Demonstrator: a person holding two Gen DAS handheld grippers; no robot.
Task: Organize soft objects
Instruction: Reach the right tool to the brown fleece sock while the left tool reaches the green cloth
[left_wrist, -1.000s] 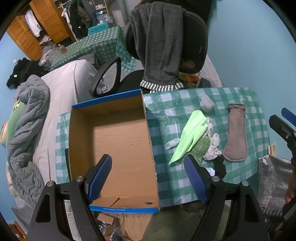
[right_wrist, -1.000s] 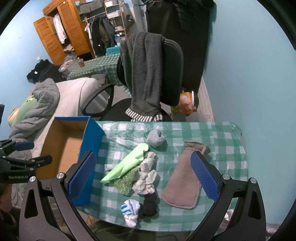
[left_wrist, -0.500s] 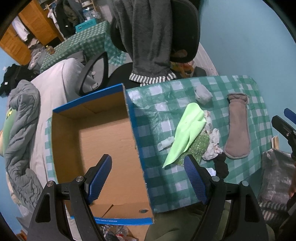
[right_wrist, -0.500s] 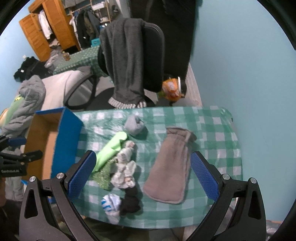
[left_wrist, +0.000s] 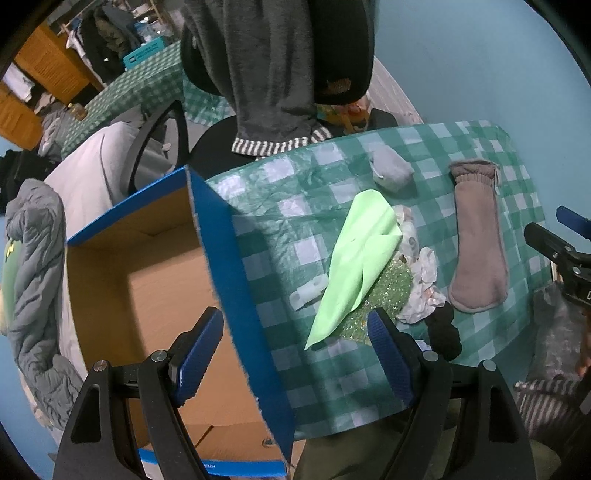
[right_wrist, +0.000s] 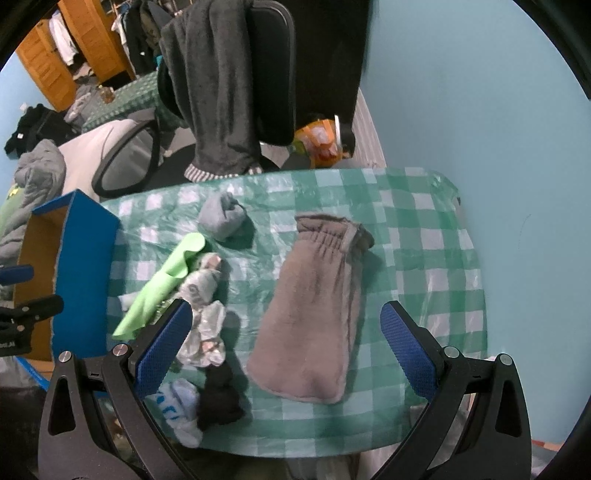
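Approach step: your right gripper hovers, jaws spread, above the flat brown fleece pouch on the green-checked counter. Left gripper likewise spread, empty. Next: descend, pinch, carry to the blue-sided cardboard box.

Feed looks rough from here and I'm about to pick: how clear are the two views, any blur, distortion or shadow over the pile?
Left wrist view: strong fisheye bending, dark corners, the box wall slightly smeared, the green cloth sharp. Right wrist view: same bending, the brown mitten clear, soft shadows right of the grey sock ball, dim room behind.
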